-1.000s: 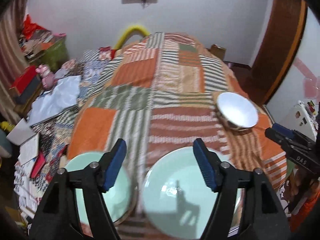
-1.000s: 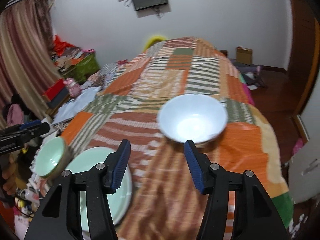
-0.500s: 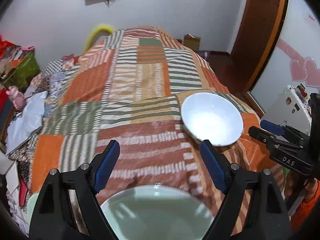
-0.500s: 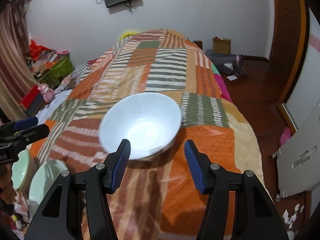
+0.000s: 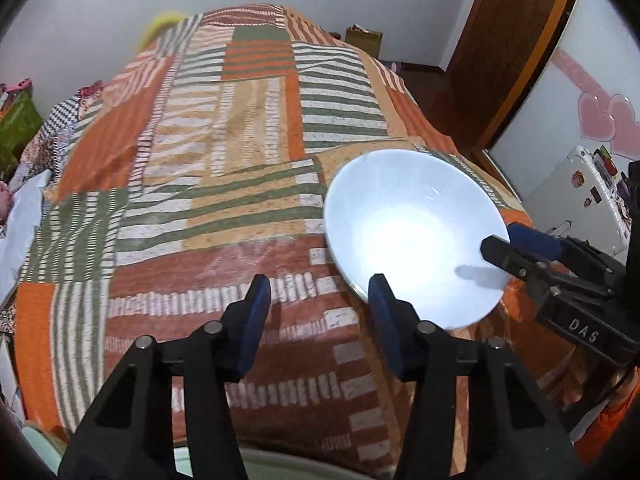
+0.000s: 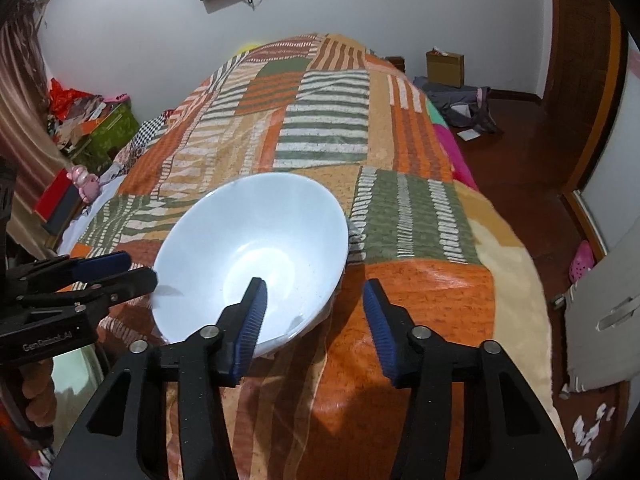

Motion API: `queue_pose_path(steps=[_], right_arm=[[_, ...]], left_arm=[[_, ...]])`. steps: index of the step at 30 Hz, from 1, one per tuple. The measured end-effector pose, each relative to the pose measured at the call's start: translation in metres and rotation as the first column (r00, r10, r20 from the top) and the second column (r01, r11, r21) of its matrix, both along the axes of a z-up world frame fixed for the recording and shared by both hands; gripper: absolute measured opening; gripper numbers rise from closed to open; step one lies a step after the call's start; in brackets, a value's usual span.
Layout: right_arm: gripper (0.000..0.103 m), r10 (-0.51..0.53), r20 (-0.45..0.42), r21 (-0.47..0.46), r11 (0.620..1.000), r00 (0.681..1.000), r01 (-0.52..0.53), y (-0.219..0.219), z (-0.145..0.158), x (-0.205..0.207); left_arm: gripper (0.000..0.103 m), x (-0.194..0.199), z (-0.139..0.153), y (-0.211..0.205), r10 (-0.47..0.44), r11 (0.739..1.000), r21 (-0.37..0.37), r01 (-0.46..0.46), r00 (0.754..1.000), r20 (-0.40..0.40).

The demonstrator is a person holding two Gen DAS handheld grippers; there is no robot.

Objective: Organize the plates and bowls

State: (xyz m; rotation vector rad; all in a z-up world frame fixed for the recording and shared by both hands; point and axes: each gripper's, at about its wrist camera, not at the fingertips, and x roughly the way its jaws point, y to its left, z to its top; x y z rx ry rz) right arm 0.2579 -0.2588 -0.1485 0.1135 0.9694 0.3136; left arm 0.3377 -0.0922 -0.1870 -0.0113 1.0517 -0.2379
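Two hand-held grippers over a patchwork bedspread (image 5: 224, 184), both tilted steeply downward toward a white bowl (image 5: 416, 236).

Left gripper (image 5: 320, 304): seen along its own fingers, it points down at the bedspread. Its jaws have just been closing and now stand apart, with only striped cloth between them. Its right blue pad (image 5: 384, 320) overlaps the bowl's near-left rim in the left wrist view; whether it touches the rim cannot be told. In the right wrist view the same gripper enters from the left edge, its tips at the bowl's left rim, with fingers (image 6: 38, 396) of the person's hand gripping its handle below.

Right gripper (image 6: 316, 312): its jaws have likewise just been closing and stand apart, straddling the bowl's near-right rim. Its left pad (image 6: 252, 320) lies over the inside of the bowl, its right pad outside over orange cloth; neither visibly presses on the wall. In the left wrist view this gripper comes in from the right, its tips at the bowl's right rim.

The bowl rests on the bedspread near the bed's near-right part, tilted, its opening turned toward the cameras. Pale green dish (image 5: 280, 466): only a sliver shows, at the lower edge beneath the left gripper. A second green-tinted sliver (image 6: 76, 376) lies behind the left gripper's body.
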Motion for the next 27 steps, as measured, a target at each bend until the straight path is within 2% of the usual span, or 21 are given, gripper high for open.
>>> queue_pose_path(steps=[6,14,16,20,27], right_arm=[[0.035,0.013,-0.039,0.034,0.999,0.999,-0.012,-0.001,-0.009,0.008],[0.034,0.034,-0.077,0.056,0.998,0.996,-0.029,0.001,-0.016,0.013],[0.030,0.040,-0.077,0.055,0.998,0.996,-0.035,0.002,-0.016,0.014],[0.028,0.049,-0.069,0.029,0.998,0.996,-0.047,0.006,-0.013,0.013],[0.028,0.051,-0.055,0.021,0.999,0.997,-0.050,0.008,-0.004,0.004]], left_arm=[[0.036,0.011,-0.011,-0.015,-0.037,0.999,0.001,0.037,0.999,-0.031],[0.027,0.026,-0.028,-0.020,-0.047,0.998,-0.041,0.044,0.995,-0.087],[0.022,0.027,-0.030,-0.021,-0.052,0.998,-0.046,0.048,0.994,-0.092],[0.021,0.026,-0.029,-0.026,-0.056,0.998,-0.020,0.055,0.996,-0.074],[0.021,0.013,-0.018,-0.024,-0.053,0.999,-0.014,0.053,0.997,-0.056]])
